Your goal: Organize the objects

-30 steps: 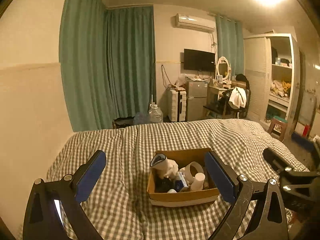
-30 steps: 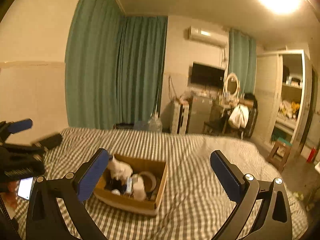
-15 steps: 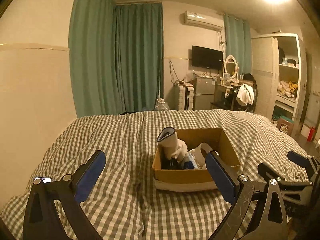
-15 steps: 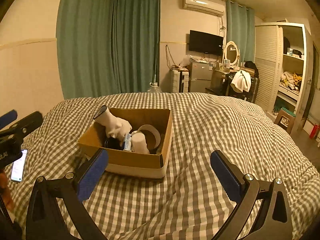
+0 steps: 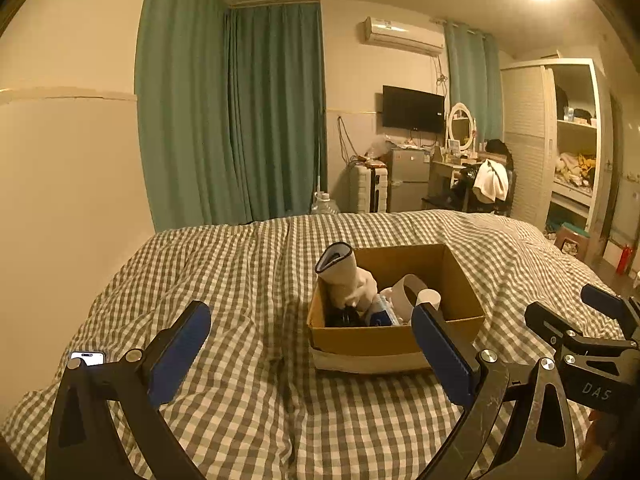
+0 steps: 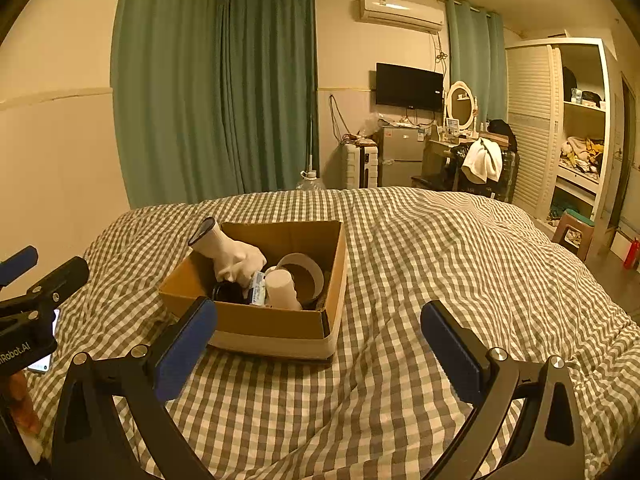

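Your left tool (image 5: 308, 338) and right tool (image 6: 318, 334) both hang spread wide with nothing between their blue pads, above the grey-and-white checked bed cover (image 6: 420, 280). The open brown cardboard box (image 5: 372, 338) sits on the bed just ahead of the left tool's right finger and just ahead of the right tool's left finger. Inside it: a white rolled sock with a dark rim (image 6: 228, 254) leaning up, a white paper cup (image 6: 282, 290) tipped over, a wide roll of tape (image 6: 306, 274), and a small blue-and-white packet (image 6: 257, 288).
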